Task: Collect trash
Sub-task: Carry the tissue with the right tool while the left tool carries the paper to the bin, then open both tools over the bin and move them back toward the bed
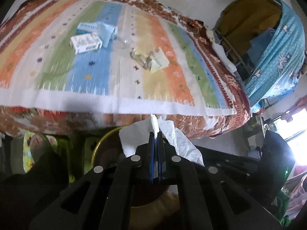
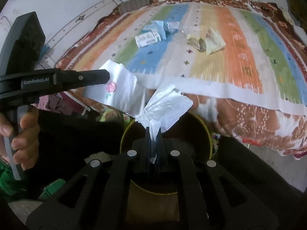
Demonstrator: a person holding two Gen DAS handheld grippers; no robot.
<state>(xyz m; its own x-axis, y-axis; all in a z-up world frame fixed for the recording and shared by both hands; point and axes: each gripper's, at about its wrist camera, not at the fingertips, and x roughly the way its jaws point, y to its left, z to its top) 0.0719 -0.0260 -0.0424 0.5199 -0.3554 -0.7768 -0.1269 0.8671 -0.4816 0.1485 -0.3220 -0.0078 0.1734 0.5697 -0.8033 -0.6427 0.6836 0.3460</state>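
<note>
My left gripper [image 1: 155,134] is shut on a white tissue [image 1: 130,140] just above a round dark bin with a yellow rim [image 1: 99,145]. In the right wrist view my right gripper [image 2: 153,132] is shut on a crumpled white tissue [image 2: 167,105] over the same bin [image 2: 209,143]. The left gripper [image 2: 107,75] comes in from the left there, and its tissue with a pink rose print [image 2: 119,90] hangs beside the crumpled one. On the striped blanket [image 1: 57,95] lie a white box [image 1: 86,43], a blue packet [image 1: 106,31] and clear wrappers [image 1: 151,57].
The bin stands on the floor against the bed's front edge [image 2: 249,118]. A cradle draped in blue patterned cloth [image 1: 278,48] stands right of the bed. A person's hand [image 2: 19,130] grips the left gripper's handle. A white wall runs behind the bed.
</note>
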